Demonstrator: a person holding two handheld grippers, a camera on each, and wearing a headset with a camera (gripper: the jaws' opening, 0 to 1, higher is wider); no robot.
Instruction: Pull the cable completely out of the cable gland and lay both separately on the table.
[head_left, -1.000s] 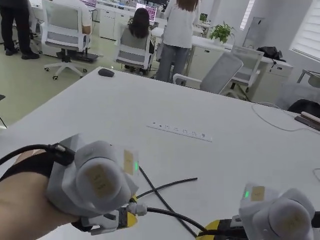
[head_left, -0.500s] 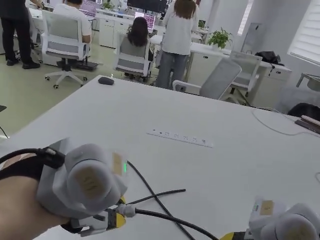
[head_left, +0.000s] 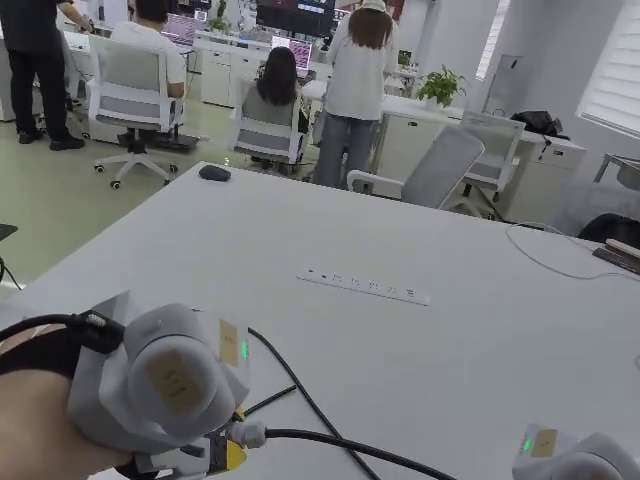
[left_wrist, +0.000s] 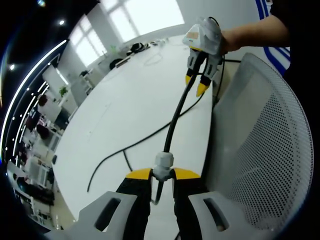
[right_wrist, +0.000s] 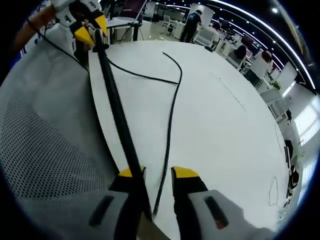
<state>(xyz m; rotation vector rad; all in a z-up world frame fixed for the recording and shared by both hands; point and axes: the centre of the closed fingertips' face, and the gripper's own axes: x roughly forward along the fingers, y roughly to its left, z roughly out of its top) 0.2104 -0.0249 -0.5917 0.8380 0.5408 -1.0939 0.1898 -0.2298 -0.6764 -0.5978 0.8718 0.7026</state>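
Observation:
My left gripper sits at the bottom left of the head view, shut on the white cable gland. In the left gripper view the gland is pinched between the yellow tips of that gripper. A black cable leaves the gland and runs straight and taut to my right gripper at the bottom right. The right gripper holds the cable between its fingers. Seen from the right gripper, the cable runs along its left jaw up to the left gripper.
A second black cable lies loose on the white table. A flush power strip sits mid-table and a mouse at the far edge. A mesh chair back stands close by the table edge. People and office chairs are behind.
The grippers have drawn apart and the right one has slid toward the lower right corner. The short loose cable end beside the gland has retreated toward it. The head camera has tilted.

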